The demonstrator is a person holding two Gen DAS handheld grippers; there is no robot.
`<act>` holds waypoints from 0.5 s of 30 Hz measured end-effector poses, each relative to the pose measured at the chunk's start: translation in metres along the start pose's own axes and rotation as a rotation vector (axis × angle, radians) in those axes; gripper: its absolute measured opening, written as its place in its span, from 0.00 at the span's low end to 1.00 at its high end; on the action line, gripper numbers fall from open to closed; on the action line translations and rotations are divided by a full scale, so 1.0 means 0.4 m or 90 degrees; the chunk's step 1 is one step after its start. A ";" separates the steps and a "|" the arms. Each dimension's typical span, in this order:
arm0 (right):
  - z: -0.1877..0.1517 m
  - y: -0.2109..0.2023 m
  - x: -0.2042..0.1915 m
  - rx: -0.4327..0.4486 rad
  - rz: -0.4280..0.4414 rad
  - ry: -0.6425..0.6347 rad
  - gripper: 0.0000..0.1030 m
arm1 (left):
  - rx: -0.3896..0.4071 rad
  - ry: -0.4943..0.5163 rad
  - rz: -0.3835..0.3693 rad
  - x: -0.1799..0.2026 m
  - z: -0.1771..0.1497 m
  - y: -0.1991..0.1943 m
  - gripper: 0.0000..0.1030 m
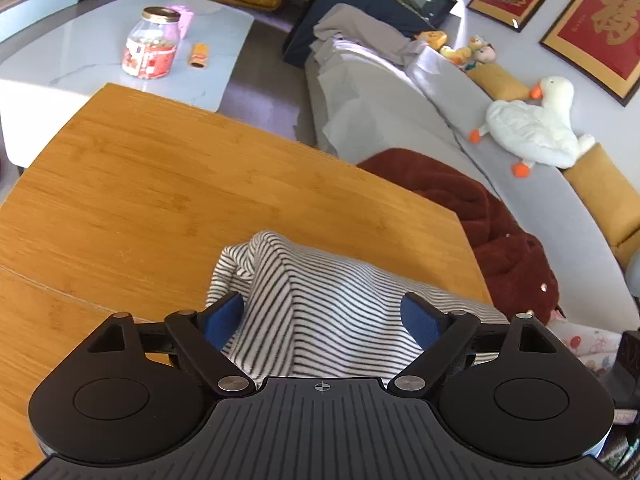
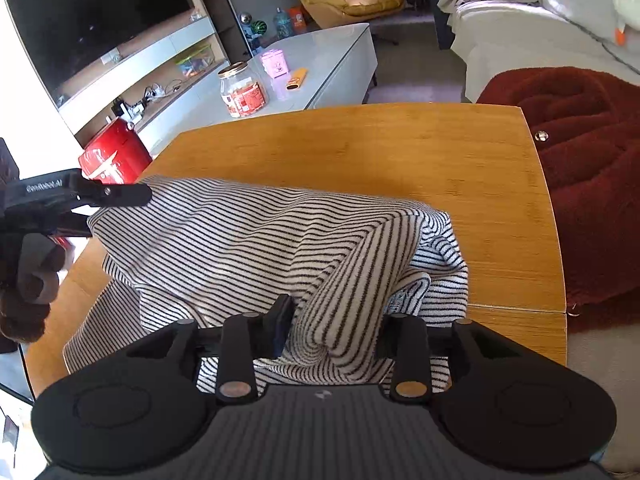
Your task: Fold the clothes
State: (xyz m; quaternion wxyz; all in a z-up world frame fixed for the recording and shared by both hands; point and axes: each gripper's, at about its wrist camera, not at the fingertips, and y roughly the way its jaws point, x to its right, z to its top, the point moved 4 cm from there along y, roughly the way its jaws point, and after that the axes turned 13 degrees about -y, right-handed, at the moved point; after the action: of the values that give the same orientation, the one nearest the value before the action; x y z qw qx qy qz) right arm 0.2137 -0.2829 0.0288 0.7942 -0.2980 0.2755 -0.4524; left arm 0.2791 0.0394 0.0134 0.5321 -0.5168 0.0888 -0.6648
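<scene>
Bamboo-coloured wood fills both views: the bench [image 1: 160,184] carries one striped garment [image 2: 248,240], bunched near its front edge and trailing off the left side toward me. In my right wrist view, a raised ridge of the cloth runs into the right gripper [image 2: 336,332]; the jaws stand fairly narrow with that fold between them, and the pads look to be pinching it, though the right pad is buried in fabric. In my left wrist view, the left gripper [image 1: 322,316] has its jaws wide, blue pads [image 1: 224,316] clear on either side of a hump of cloth, gripping nothing.

I judge this to be the start of a fold, taking hold of two points. To do it well, I would lower the left jaws onto a single edge, not the whole hump, then lift both hands evenly so the fabric spreads flat.

Hard to read: which part of the garment each gripper has, whether collar, hem or sleeve. The lower edge is hidden by the gripper bodies, and the left gripper is cut off at the right view's edge.
</scene>
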 end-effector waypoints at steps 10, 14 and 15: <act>0.022 -0.049 -0.014 0.045 0.031 -0.008 0.22 | -0.024 0.044 0.002 0.013 -0.038 0.015 0.30; 0.035 -0.133 -0.032 0.071 0.062 -0.013 0.22 | -0.027 0.051 -0.035 0.032 -0.063 -0.080 0.28; 0.026 -0.147 -0.034 0.068 0.070 -0.010 0.22 | -0.026 0.057 -0.043 0.037 -0.076 -0.107 0.28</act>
State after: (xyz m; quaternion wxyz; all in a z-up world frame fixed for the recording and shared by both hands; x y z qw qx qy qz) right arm 0.1824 -0.2928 0.0806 0.8346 -0.2431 0.2605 -0.4201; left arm 0.2305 0.0323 0.0370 0.4941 -0.4996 0.1084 -0.7032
